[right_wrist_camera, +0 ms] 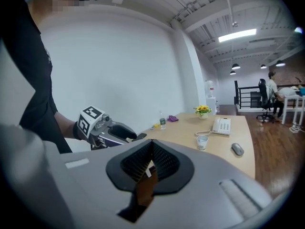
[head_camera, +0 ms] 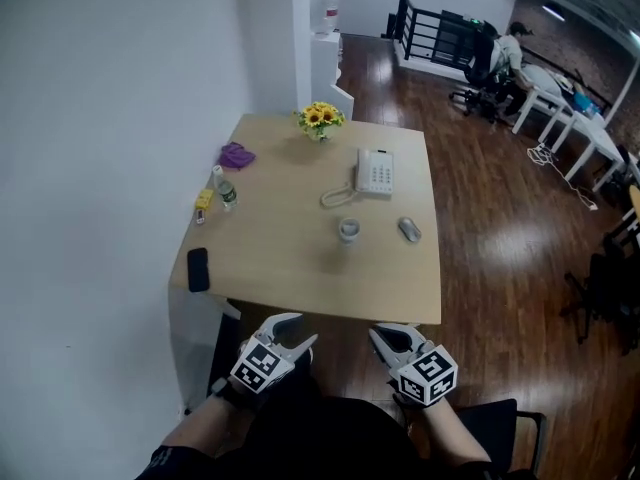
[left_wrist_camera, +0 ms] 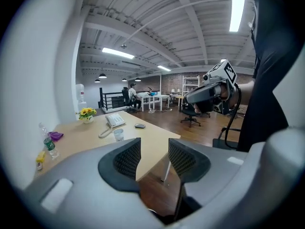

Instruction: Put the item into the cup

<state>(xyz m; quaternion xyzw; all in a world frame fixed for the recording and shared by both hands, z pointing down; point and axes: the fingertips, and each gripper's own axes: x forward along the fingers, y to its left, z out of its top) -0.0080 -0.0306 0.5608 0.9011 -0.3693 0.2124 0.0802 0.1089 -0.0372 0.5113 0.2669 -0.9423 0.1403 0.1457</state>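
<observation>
A small white cup (head_camera: 348, 230) stands near the middle of the light wooden table (head_camera: 290, 248), with a grey mouse (head_camera: 409, 230) just to its right. Both grippers hang below the table's near edge, close to the person's lap. My left gripper (head_camera: 298, 334) is open, and nothing lies between its fingers (left_wrist_camera: 127, 157). My right gripper (head_camera: 383, 338) is shut, its pads meeting at the tip (right_wrist_camera: 151, 162) with nothing visibly held. The cup (left_wrist_camera: 118, 134) and the mouse (left_wrist_camera: 139, 126) lie well ahead of both grippers.
On the table are a white desk phone (head_camera: 376, 172), a vase of yellow flowers (head_camera: 320, 118), a purple object (head_camera: 236, 154), a small bottle (head_camera: 224, 190), a yellow item (head_camera: 203, 200) and a black phone (head_camera: 198, 268). A white wall runs along the left. Wooden floor, with office chairs and desks at the back, lies to the right.
</observation>
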